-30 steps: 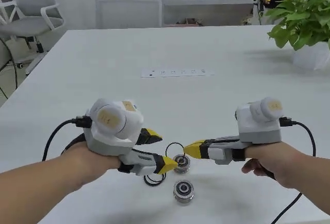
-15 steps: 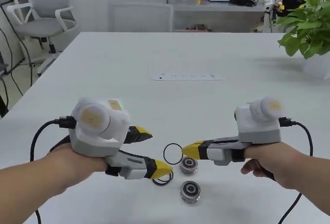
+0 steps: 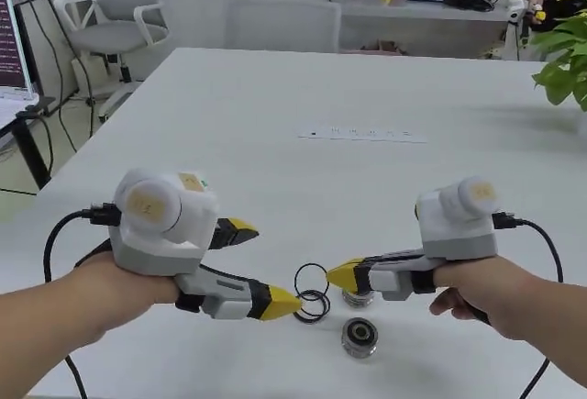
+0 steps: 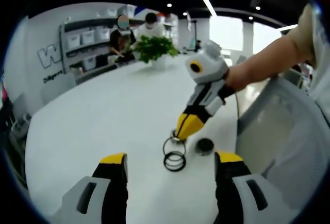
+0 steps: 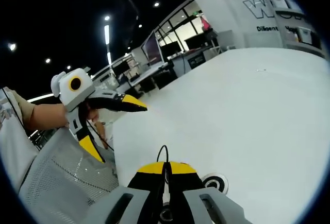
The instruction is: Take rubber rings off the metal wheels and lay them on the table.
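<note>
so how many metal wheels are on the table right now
2. One wheel lies nearest the person, in the open; the other wheel sits just beyond it, partly behind the right gripper, whose jaws pinch a rubber ring.

Black rubber rings [image 3: 312,305], silvery metal wheels [image 3: 359,336] with dark hubs, white table [image 3: 275,170].

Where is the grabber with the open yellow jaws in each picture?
Head view: the left gripper is at the lower left, jaws open.
Left gripper view: its own two jaws rise from the bottom edge.
Right gripper view: it is at the left.
Shared landmark: the right gripper, shut on a rubber ring.
</note>
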